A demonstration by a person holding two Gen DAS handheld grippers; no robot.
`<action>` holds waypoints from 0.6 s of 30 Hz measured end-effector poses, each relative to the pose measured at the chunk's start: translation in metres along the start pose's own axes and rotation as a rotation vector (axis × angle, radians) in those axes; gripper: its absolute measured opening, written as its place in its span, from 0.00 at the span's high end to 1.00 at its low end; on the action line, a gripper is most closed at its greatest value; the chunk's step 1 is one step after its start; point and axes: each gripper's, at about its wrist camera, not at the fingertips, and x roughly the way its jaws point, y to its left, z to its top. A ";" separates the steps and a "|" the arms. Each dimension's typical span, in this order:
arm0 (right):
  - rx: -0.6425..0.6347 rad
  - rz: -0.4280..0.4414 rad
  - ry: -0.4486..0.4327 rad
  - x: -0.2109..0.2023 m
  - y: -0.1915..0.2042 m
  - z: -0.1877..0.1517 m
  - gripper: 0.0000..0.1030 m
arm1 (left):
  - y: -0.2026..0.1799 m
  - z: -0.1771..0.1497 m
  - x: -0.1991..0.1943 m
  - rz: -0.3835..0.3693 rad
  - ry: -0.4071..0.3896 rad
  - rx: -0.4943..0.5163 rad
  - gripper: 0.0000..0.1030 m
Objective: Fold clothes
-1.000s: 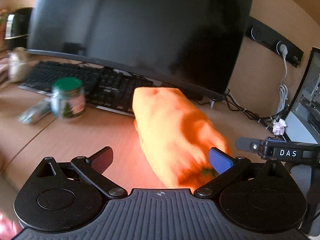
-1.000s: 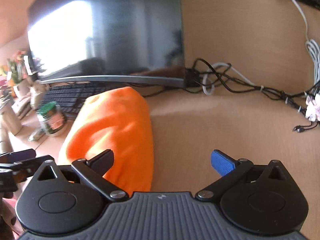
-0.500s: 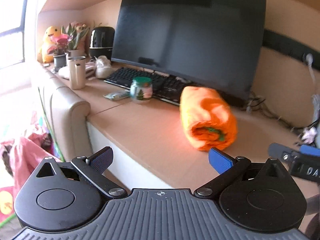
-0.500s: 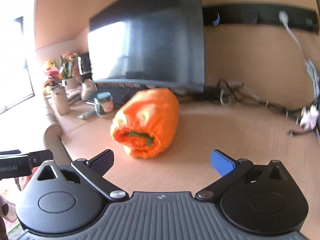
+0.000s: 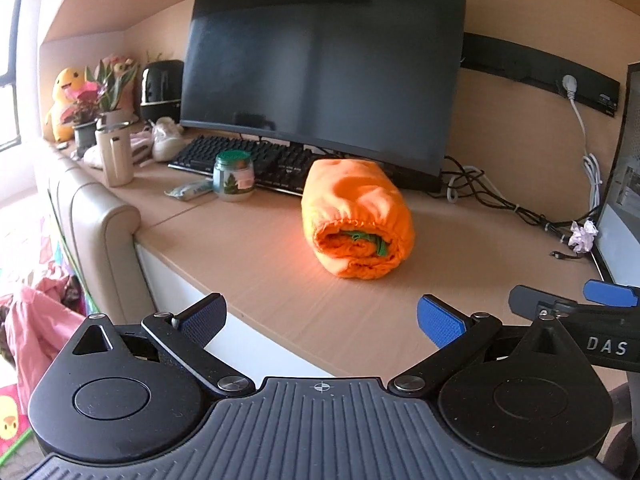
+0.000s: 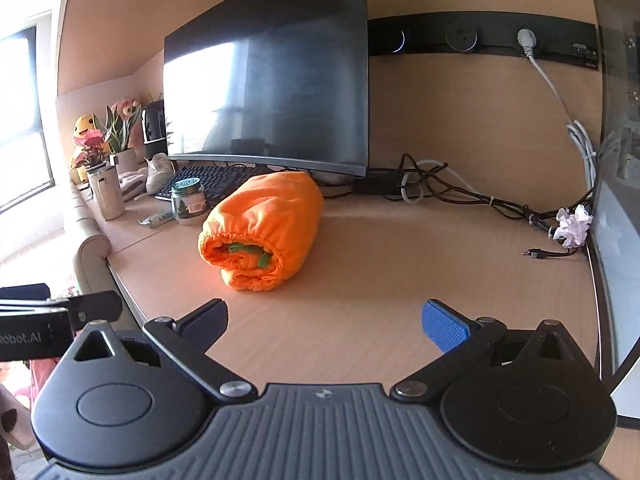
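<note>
An orange garment (image 5: 354,216) lies rolled into a thick bundle on the wooden desk (image 5: 280,280), its open end with a green inner strip facing me. It rests in front of the black monitor (image 5: 320,68). My left gripper (image 5: 320,318) hovers open near the desk's front edge, well short of the bundle, with nothing between its fingers. In the right wrist view the same orange garment (image 6: 264,226) sits left of centre, and my right gripper (image 6: 324,322) is open and empty, held back over the desk (image 6: 380,280). Each gripper shows at the edge of the other's view.
A keyboard (image 5: 248,160) and a green-lidded jar (image 5: 233,176) stand left of the bundle. A beige cup (image 5: 116,156), potted flowers (image 5: 96,100) and a yellow toy fill the far left. Tangled cables (image 6: 460,192) and crumpled paper (image 6: 574,226) lie at the right, beside a computer case (image 6: 616,160).
Both grippers have pulled back and away from the orange bundle, which they were right up against a second ago. The bundle now lies free on the desk.
</note>
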 end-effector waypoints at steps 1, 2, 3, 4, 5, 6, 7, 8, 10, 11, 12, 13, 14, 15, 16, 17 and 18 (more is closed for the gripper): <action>-0.004 0.002 -0.005 -0.001 0.000 0.000 0.00 | 0.001 0.000 -0.001 0.004 0.001 -0.006 0.00; -0.011 0.007 -0.007 -0.001 0.001 0.001 0.00 | 0.002 -0.001 -0.001 0.008 0.003 -0.012 0.00; -0.018 0.011 -0.009 -0.001 0.003 0.001 0.00 | 0.003 -0.001 -0.002 0.011 0.005 -0.018 0.00; -0.024 0.021 -0.009 -0.001 0.004 0.002 0.00 | 0.005 -0.002 -0.002 0.014 0.007 -0.023 0.00; -0.029 0.028 -0.006 0.000 0.005 0.002 0.00 | 0.006 -0.002 -0.002 0.015 0.008 -0.029 0.00; -0.035 0.036 0.000 0.001 0.007 0.001 0.00 | 0.007 -0.003 -0.003 0.015 0.011 -0.034 0.00; -0.042 0.045 0.006 0.002 0.009 0.001 0.00 | 0.008 -0.004 -0.004 0.014 0.013 -0.039 0.00; -0.049 0.052 0.010 0.002 0.010 0.001 0.00 | 0.008 -0.004 -0.005 0.015 0.013 -0.041 0.00; -0.061 0.061 0.015 0.003 0.013 0.001 0.00 | 0.009 -0.005 -0.006 0.021 0.014 -0.043 0.00; -0.065 0.063 0.015 0.003 0.014 0.001 0.00 | 0.009 -0.005 -0.007 0.022 0.014 -0.045 0.00; -0.068 0.065 0.015 0.003 0.014 0.001 0.00 | 0.009 -0.005 -0.008 0.024 0.013 -0.046 0.00; -0.067 0.068 0.016 0.003 0.015 0.001 0.00 | 0.009 -0.005 -0.008 0.024 0.013 -0.045 0.00; -0.066 0.070 0.019 0.003 0.015 0.001 0.00 | 0.009 -0.005 -0.008 0.023 0.014 -0.044 0.00; -0.065 0.070 0.024 0.004 0.015 0.000 0.00 | 0.009 -0.006 -0.007 0.021 0.016 -0.043 0.00; -0.064 0.070 0.030 0.005 0.015 0.000 0.00 | 0.009 -0.006 -0.007 0.019 0.019 -0.043 0.00; -0.062 0.069 0.036 0.006 0.015 0.000 0.00 | 0.009 -0.005 -0.006 0.017 0.023 -0.042 0.00; -0.060 0.069 0.041 0.007 0.015 0.000 0.00 | 0.009 -0.005 -0.005 0.016 0.026 -0.042 0.00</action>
